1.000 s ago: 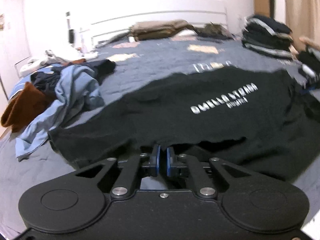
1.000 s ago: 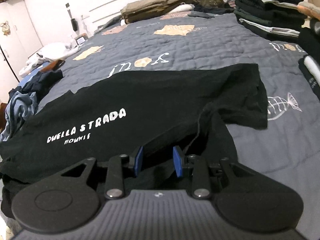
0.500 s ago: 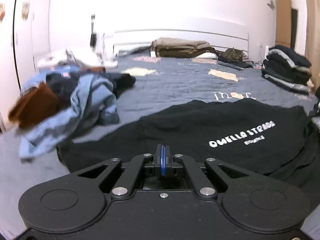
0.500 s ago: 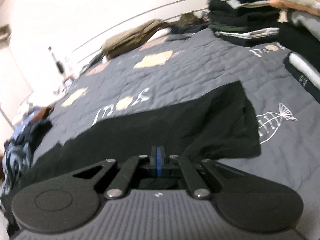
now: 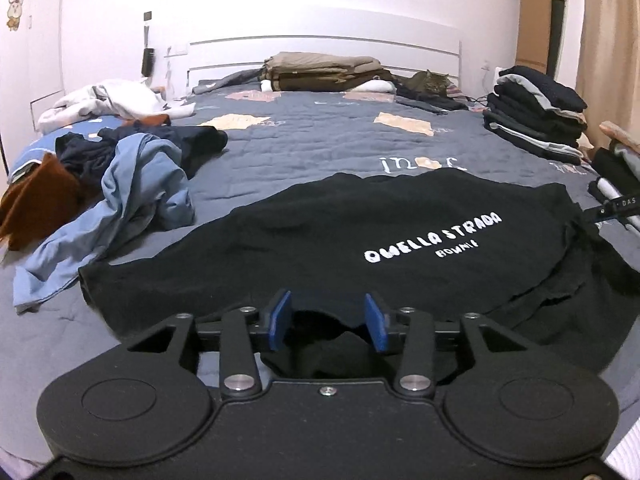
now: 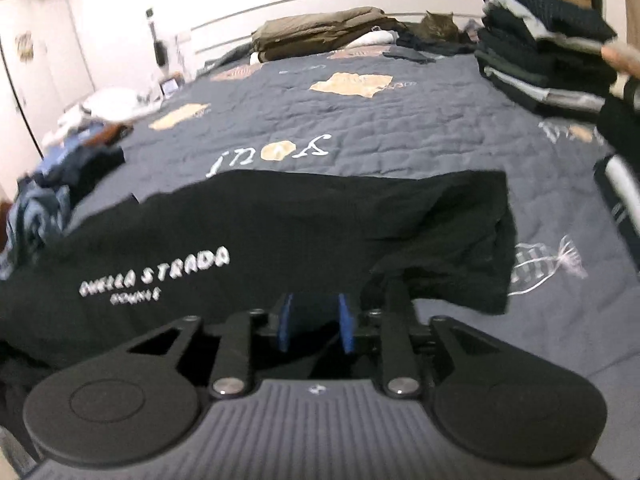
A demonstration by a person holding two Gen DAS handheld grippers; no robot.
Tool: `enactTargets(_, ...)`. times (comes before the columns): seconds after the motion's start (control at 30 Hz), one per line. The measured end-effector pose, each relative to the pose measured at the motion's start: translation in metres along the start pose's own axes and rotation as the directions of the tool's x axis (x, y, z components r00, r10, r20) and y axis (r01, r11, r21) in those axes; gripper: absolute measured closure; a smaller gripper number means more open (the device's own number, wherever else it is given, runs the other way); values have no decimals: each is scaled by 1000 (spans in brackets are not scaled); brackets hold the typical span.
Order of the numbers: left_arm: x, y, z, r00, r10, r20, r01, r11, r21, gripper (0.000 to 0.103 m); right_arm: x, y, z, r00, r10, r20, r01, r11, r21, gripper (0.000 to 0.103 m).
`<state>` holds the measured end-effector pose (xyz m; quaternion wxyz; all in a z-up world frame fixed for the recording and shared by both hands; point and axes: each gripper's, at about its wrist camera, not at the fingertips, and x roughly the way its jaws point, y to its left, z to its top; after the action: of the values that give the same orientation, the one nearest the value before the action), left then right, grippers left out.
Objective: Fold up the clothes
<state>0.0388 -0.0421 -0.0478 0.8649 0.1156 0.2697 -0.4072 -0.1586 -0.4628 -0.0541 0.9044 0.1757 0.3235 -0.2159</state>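
On the bed [image 5: 320, 144], both claws are letting go of the black T-shirt [image 5: 340, 232].
Left claw [image 5: 327, 322] and right claw [image 6: 316, 322], pinched shut half a second ago, are opening; cloth seemingly lying loose between them, so this fold is probably laid.

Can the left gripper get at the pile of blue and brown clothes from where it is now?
Probably yes. The left gripper, jaws opening over the black T-shirt, has only bare bedspread between it and the unfolded pile to its left.
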Motion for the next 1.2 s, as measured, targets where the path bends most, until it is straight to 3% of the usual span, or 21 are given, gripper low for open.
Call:
enactTargets(0.13, -5, 1, -2, 1000, 9, 6, -9, 1000, 12, 46, -4, -4, -1, 1000, -9, -7, 9, 1000, -24, 70)
enactTargets(0.47, 13, -1, -9, 997, 19, -78, -15, 999, 45, 38, 39, -15, -10, 994, -8, -106, 20, 994, 109, 70)
enactTargets(0.5, 16, -1, -10, 996, 5, -84, -2, 999, 37, 39, 40, -16, -10, 994, -3, -108, 17, 992, 127, 72)
enactTargets(0.53, 19, -1, -10, 996, -8, -89, 11, 999, 30, 48, 42, -16, -11, 994, 2, -110, 14, 989, 146, 76)
enactTargets(0.57, 22, -1, -10, 995, -17, -99, 20, 999, 26, 62, 44, -17, -11, 994, 10, -109, 8, 987, 160, 79)
enactTargets(0.6, 25, -1, -10, 994, -26, -109, 29, 999, 21, 73, 46, -17, -12, 994, 18, -109, 2, 985, 174, 93)
enactTargets(0.63, 27, 0, -10, 993, -31, -113, 32, 999, 13, 90, 47, -19, -12, 994, 26, -106, -4, 981, 196, 96)
enactTargets(0.73, 30, 5, -10, 995, -31, -97, 30, 999, -16, 94, 45, -25, -11, 996, 49, -76, -27, 964, 264, 97)
enactTargets(0.9, 24, 18, 3, 1000, -12, 7, 12, 992, -122, 97, 38, -40, -4, 996, 79, 42, -89, 917, 389, 98)
enactTargets(1.07, 22, 22, 12, 996, 39, 86, -22, 982, -189, 97, 28, -49, 0, 981, 43, 189, -126, 882, 455, 98)
enactTargets(1.13, 27, 21, 14, 996, 47, 75, -32, 981, -190, 97, 27, -51, 0, 973, 23, 228, -128, 880, 458, 98)
enactTargets(1.2, 33, 18, 12, 998, 55, 32, -49, 983, -177, 95, 34, -49, 1, 981, 38, 188, -117, 897, 426, 96)
